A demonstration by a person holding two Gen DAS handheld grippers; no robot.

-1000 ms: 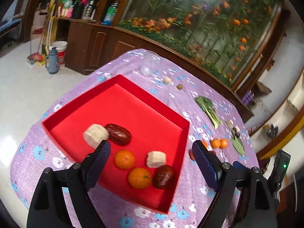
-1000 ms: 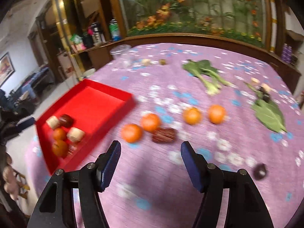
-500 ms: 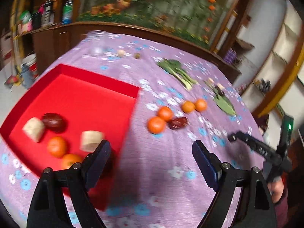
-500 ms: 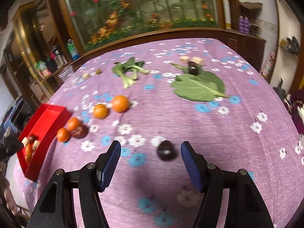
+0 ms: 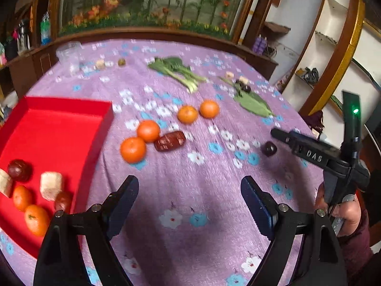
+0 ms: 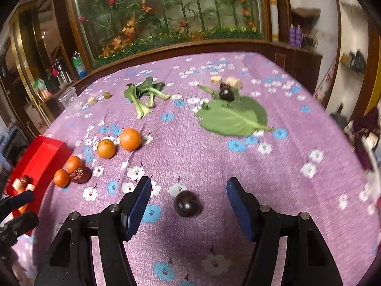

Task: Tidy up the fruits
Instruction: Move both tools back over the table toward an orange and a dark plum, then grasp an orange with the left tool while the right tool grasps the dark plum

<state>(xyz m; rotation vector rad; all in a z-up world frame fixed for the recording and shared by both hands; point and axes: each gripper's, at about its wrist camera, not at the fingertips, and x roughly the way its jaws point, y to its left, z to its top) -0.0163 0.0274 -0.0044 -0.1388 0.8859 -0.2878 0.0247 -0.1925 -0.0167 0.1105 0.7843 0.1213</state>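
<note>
A red tray (image 5: 54, 128) at the left holds oranges, dark fruits and pale chunks. On the purple cloth lie several oranges (image 5: 132, 149), a red date (image 5: 169, 141) and a dark plum (image 6: 187, 203). My right gripper (image 6: 188, 196) is open, its blue pads standing either side of the plum without touching it. My left gripper (image 5: 189, 194) is open over bare cloth, just right of the tray, with nothing between its fingers. In the left wrist view the plum (image 5: 269, 148) sits by the right gripper's tip (image 5: 281, 136).
Bok choy (image 6: 145, 95), a large green leaf (image 6: 234, 118) with a dark fruit (image 6: 226, 94) and pale chunks lie farther back. A clear cup (image 5: 69, 56) stands at the back left. A wooden cabinet borders the table's far edge. A hand (image 5: 343, 212) holds the right gripper.
Both grippers swung right, away from the tray. The left one now hovers over the cloth beside the tray; the right one came to straddle the dark plum and then held still.
</note>
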